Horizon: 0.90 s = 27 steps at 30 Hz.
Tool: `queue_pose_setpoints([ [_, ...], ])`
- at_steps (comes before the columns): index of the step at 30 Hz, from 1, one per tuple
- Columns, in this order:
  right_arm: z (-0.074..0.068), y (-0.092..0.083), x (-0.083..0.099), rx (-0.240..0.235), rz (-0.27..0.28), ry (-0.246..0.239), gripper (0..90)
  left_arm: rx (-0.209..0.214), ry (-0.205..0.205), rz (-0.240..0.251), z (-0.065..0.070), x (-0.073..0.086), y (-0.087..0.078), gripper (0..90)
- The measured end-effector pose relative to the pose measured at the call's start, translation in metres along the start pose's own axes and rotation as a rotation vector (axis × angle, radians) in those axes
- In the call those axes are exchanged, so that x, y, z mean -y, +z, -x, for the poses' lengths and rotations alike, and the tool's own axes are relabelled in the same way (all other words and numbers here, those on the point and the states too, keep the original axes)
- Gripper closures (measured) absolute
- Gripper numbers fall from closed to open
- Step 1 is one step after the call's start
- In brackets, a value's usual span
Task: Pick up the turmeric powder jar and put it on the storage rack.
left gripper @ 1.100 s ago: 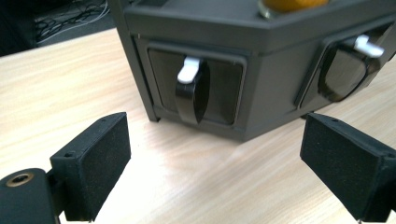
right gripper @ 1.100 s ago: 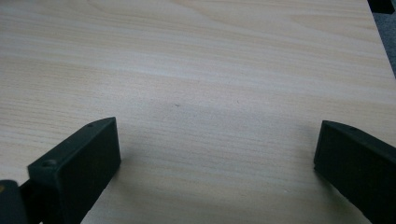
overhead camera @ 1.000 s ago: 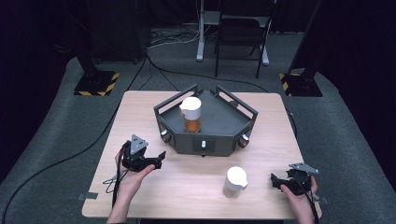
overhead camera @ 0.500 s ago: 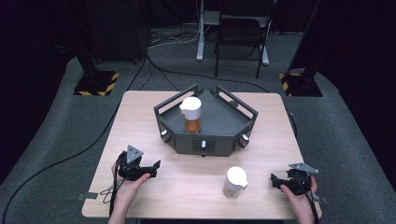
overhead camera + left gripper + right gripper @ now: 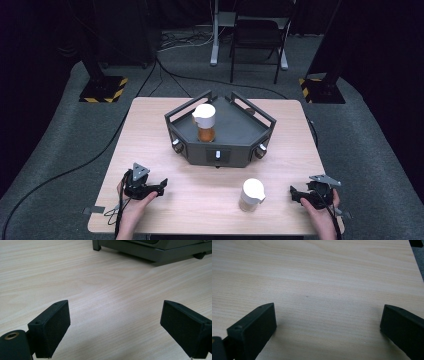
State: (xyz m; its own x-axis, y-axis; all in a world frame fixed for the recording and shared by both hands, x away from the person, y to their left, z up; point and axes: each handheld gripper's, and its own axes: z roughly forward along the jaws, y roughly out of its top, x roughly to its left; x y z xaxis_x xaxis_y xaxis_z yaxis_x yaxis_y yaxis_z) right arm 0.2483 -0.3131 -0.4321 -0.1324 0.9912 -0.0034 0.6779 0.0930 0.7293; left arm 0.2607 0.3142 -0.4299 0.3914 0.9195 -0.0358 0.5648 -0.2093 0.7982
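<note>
**Both grippers empty at the near edge, bottles untouched**

Dark studio floor, cables and stands around a pale wooden table (image 5: 150, 130). Grey angular tray (image 5: 235, 132) sits at table centre; a brown bottle with white cap (image 5: 205, 122) stands upright inside it, toward its left side. Second white-capped bottle (image 5: 251, 195) stands upright on the bare wood, near the front edge, apart from the tray and nearer the right hand.

Progress, as judged: nothing is gripped, nothing tipped. One bottle is already in the tray; the loose one looks like the piece left to handle, and no reach for it has begun.

Left gripper (image 5: 161, 186): low over the front left of the table, jaws spread wide and pointing toward the middle; its own view has bare wood between the pads (image 5: 53, 327) and the tray's base ahead. Right gripper (image 5: 293, 194): low at the front right corner, pointing left toward the loose bottle, jaws spread, nothing between them.
</note>
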Motion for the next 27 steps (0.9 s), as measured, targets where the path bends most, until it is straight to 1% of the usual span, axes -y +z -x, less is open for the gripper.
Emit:
queue_pose_setpoints([
  [9, 0.000, 0.000, 0.000, 0.000, 0.000, 0.000, 0.0, 0.005, -0.026, -0.031, -0.003, 0.002, 0.004, 9.2],
  [14, 0.000, 0.000, 0.000, 0.000, 0.000, 0.000, 0.0, 0.004, -0.028, -0.054, -0.003, 0.002, 0.008, 9.1],
  [19, 0.000, 0.000, 0.000, 0.000, 0.000, 0.000, 0.0, -0.003, -0.019, -0.087, -0.002, 0.001, 0.015, 9.1],
  [20, 0.000, 0.000, 0.000, 0.000, 0.000, 0.000, 0.0, -0.007, -0.014, -0.086, -0.001, 0.001, 0.015, 8.8],
  [23, 0.000, 0.000, 0.000, 0.000, 0.000, 0.000, 0.0, -0.008, -0.018, -0.085, -0.001, 0.001, 0.015, 8.6],
  [27, 0.000, 0.000, 0.000, 0.000, 0.000, 0.000, 0.0, -0.027, 0.005, -0.095, 0.004, 0.000, 0.016, 8.4],
])
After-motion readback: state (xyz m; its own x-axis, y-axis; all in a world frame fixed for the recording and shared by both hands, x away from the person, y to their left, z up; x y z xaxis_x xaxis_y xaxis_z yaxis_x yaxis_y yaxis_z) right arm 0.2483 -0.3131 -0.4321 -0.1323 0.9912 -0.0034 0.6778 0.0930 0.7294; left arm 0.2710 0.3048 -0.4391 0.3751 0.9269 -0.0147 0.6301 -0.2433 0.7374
